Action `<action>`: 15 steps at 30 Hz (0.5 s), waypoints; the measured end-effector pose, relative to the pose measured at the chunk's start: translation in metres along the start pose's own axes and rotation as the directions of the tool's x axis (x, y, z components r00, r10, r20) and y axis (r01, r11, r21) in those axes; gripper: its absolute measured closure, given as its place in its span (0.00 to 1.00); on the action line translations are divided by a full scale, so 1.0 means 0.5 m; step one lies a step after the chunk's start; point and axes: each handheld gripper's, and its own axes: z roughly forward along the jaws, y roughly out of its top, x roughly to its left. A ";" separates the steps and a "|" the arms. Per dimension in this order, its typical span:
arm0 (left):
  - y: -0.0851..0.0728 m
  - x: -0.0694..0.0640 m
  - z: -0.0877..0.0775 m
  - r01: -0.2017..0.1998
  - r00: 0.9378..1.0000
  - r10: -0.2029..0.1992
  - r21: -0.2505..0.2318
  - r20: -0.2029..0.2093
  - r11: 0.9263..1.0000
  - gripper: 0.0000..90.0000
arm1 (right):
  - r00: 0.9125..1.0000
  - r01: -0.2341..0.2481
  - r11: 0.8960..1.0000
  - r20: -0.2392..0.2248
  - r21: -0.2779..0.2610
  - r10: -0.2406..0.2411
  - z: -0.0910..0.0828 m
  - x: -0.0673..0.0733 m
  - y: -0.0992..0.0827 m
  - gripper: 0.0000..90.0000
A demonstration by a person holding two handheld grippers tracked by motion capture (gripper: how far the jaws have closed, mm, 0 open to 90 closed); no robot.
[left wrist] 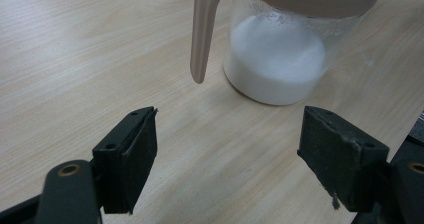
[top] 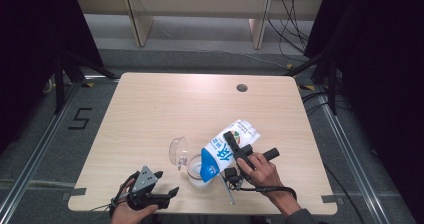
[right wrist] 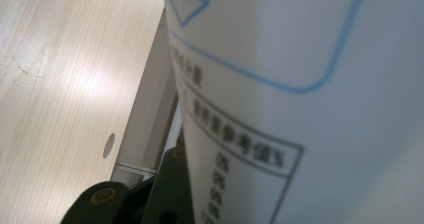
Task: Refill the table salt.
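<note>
- Both grippers work at the near edge of the table (top: 150, 104). Right gripper (top: 239, 151) has its jaws pressed on a milk carton (top: 227, 146); left gripper (top: 150, 189) rests with its jaws wide apart and nothing between them.
- Wooden table is light in colour and has a small round hole (top: 242, 88) near its far edge.
- Milk carton is white and blue. It is tilted strongly, with its blue top end down over the mouth of the jug (top: 196, 170) and its bottom end raised toward the far right.
- In the right gripper view the carton (right wrist: 310, 104) stands very close, with blurred printed text and a blue line on its white side.
- Right hand (top: 260, 171) holds its gripper just right of the jug; the left hand (top: 125, 211) is at the near left corner, apart from the jug.
- Jug is clear, stands upright on the table near the front middle, and its open lid (top: 178, 151) stands up at its far left side.
- In the left gripper view the jug (left wrist: 280, 49) has a beige handle (left wrist: 200, 39) hanging at its left side.
- Milk (left wrist: 275, 64) fills the lower part of the jug.
</note>
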 end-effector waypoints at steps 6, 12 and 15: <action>0.000 0.000 0.000 -0.002 1.000 0.002 0.000 0.000 1.000 0.25 | 1.000 -0.001 1.000 0.004 0.000 0.001 0.000 -0.001 0.000 0.84; 0.000 0.000 0.000 -0.005 1.000 0.005 0.000 0.000 1.000 0.25 | 1.000 0.001 1.000 0.003 -0.002 -0.001 0.000 -0.001 0.000 0.84; 0.000 0.000 0.000 -0.004 1.000 0.004 0.000 0.000 1.000 0.25 | 1.000 0.013 1.000 0.006 -0.004 -0.013 0.000 -0.004 0.000 0.84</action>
